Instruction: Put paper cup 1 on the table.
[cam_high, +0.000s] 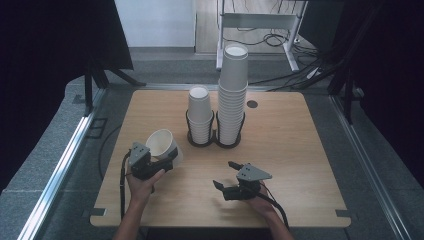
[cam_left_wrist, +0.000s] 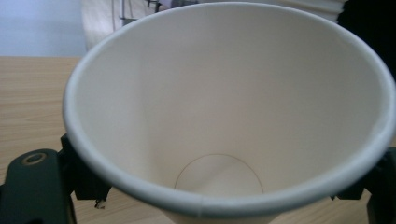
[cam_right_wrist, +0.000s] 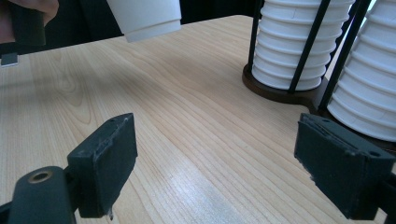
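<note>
My left gripper (cam_high: 167, 162) is shut on a single white paper cup (cam_high: 162, 145) and holds it tilted above the table's left side. From the left gripper view I look straight into the cup (cam_left_wrist: 224, 107), its mouth toward the camera and the jaws pressing its sides. Two stacks of white cups stand in a black double holder (cam_high: 214, 140) at mid-table: a short stack (cam_high: 200, 114) and a tall stack (cam_high: 232, 95). My right gripper (cam_high: 225, 175) rests open near the front of the table, nothing between its fingers (cam_right_wrist: 105, 163). The held cup's base (cam_right_wrist: 147, 18) hangs above the wood.
The wooden table (cam_high: 295, 150) has a round cable hole (cam_high: 252, 104) behind the tall stack. In the right gripper view the holder's black rods and base (cam_right_wrist: 285, 95) stand close at the right. Grey carpet and a metal desk frame (cam_high: 260, 22) lie beyond the table.
</note>
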